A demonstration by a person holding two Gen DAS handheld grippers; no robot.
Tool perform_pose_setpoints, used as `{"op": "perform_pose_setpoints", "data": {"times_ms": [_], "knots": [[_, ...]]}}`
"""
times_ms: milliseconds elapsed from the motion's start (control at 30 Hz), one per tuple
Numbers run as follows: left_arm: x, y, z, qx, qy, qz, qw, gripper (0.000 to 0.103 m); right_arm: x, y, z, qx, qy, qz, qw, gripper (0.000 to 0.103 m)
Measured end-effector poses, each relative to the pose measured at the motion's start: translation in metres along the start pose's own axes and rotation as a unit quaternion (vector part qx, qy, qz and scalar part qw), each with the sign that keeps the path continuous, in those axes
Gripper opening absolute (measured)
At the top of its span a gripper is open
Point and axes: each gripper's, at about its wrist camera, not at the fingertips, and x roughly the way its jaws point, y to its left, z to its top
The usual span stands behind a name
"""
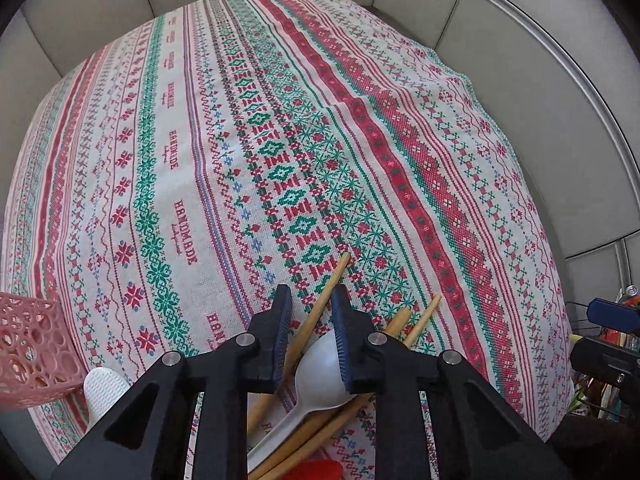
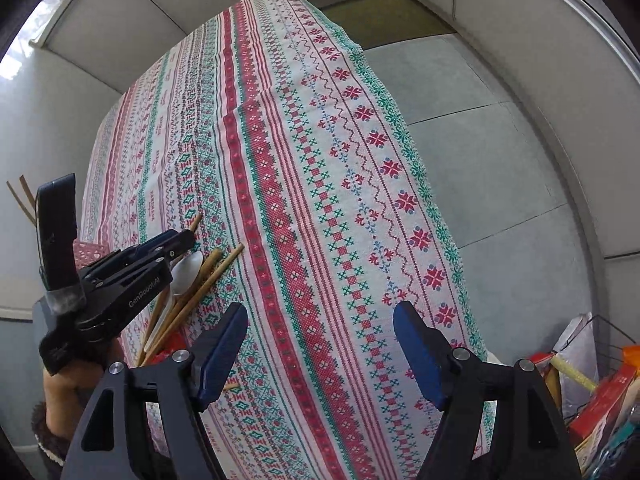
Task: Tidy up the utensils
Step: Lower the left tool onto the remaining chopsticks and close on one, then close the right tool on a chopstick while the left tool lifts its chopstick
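Mostly tan wooden chopsticks, one white spoon

"HANDMADE" woven on tablecloth; "GenRobot.AI" on left gripper arm

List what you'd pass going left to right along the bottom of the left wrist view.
Pink basket → white utensil → left gripper, its jaws around a wooden stick → white spoon → right gripper at the right edge.
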Motion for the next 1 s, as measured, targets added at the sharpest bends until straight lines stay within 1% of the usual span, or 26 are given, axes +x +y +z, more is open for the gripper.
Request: {"op": "perform_pose_setpoints", "data": {"times_ms": [33, 133, 300, 500, 667, 767, 800, 867, 900, 933, 967, 1000], "knots": [[0.000, -0.001, 0.000, 0.002, 0.000, 0.005, 1.0000, 0.021, 0.000, 0.000, 0.000, 0.001, 0.000, -0.001, 1.000, 0.077], [0.002, -0.002, 0.000, 0.005, 0.003, 0.032, 0.9995, 0.011, 0.002, 0.001, 0.001, 0.003, 0.002, 0.000, 1.000, 0.077], [-0.002, 0.006, -0.006, 0.011, 0.001, 0.070, 0.9975, 0.009, 0.008, 0.011, 0.003, 0.003, 0.013, 0.011, 1.000, 0.077], [-0.028, 0.026, -0.018, 0.003, -0.020, 0.074, 0.9970, 0.006, 0.021, 0.031, 0.004, -0.004, 0.029, 0.012, 1.000, 0.077], [-0.055, 0.034, -0.033, 0.000, -0.040, 0.063, 0.9972, 0.005, 0.039, 0.046, 0.009, 0.001, 0.043, 0.011, 0.999, 0.077], [-0.071, 0.036, -0.043, 0.000, -0.052, 0.059, 0.9969, 0.005, 0.050, 0.053, 0.013, 0.005, 0.043, 0.002, 0.999, 0.077], [-0.076, 0.038, -0.046, 0.000, -0.056, 0.058, 0.9968, 0.005, 0.053, 0.054, 0.014, 0.008, 0.044, -0.001, 0.999, 0.076], [-0.084, 0.041, -0.053, -0.001, -0.062, 0.054, 0.9966, 0.005, 0.061, 0.057, 0.016, 0.015, 0.049, 0.001, 0.999, 0.067], [-0.087, 0.044, -0.055, -0.002, -0.065, 0.052, 0.9965, 0.005, 0.065, 0.059, 0.017, 0.019, 0.054, 0.003, 0.998, 0.059], [-0.090, 0.046, -0.058, -0.003, -0.068, 0.052, 0.9963, 0.005, 0.070, 0.060, 0.018, 0.024, 0.061, 0.009, 0.998, 0.053], [-0.094, 0.048, -0.060, -0.003, -0.072, 0.052, 0.9961, 0.005, 0.074, 0.062, 0.018, 0.029, 0.068, 0.013, 0.997, 0.052], [-0.096, 0.050, -0.062, -0.003, -0.074, 0.052, 0.9959, 0.005, 0.072, 0.065, 0.020, 0.029, 0.058, 0.007, 0.998, 0.051]]}}
